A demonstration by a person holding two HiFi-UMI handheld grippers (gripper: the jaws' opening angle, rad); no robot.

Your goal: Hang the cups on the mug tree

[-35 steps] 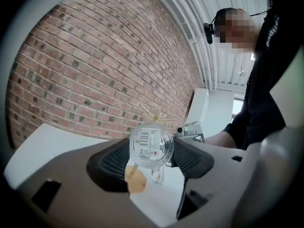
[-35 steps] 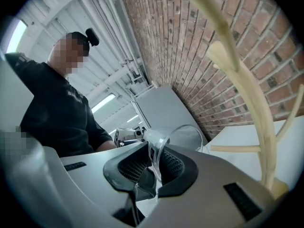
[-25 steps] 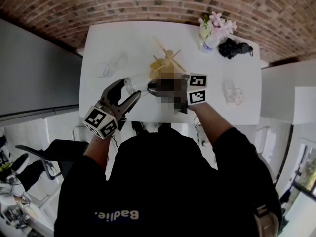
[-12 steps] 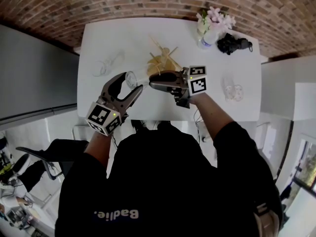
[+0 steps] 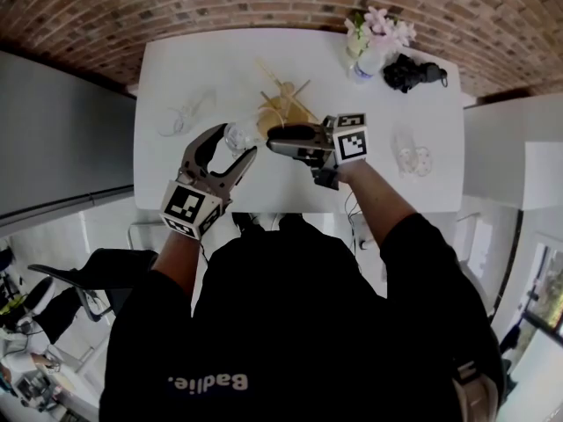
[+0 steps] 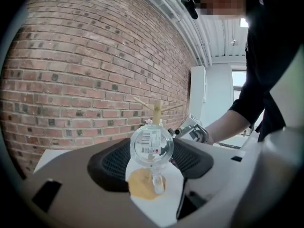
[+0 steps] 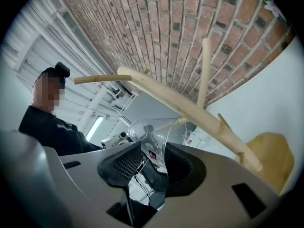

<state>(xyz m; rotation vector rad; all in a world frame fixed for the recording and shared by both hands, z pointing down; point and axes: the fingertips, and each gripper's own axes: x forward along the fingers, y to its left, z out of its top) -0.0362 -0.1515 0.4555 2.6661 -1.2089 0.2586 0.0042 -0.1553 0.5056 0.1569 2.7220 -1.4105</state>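
Note:
A clear glass cup (image 5: 235,136) hangs in the air just left of the wooden mug tree (image 5: 283,105). My left gripper (image 5: 237,143) is shut on the cup's body; in the left gripper view the labelled cup base (image 6: 152,145) sits pressed between its pads. My right gripper (image 5: 273,139) faces it from the right, beside the tree. Its jaws are opening, and the cup's thin rim wall (image 7: 154,144) stands between the pads with a small gap. A tree peg (image 7: 190,110) slants just above these jaws. Another clear cup (image 5: 180,117) lies at the table's left, and one (image 5: 412,156) stands at its right.
The white table (image 5: 220,60) ends at a brick wall behind. A vase of pink flowers (image 5: 369,38) and a black object (image 5: 413,71) stand at the back right corner. The tree's round wooden base (image 7: 270,158) rests on the tabletop.
The two grippers and the cup have drifted slightly toward the mug tree. The right gripper's jaws have loosened around the cup's rim, while the left gripper keeps its hold.

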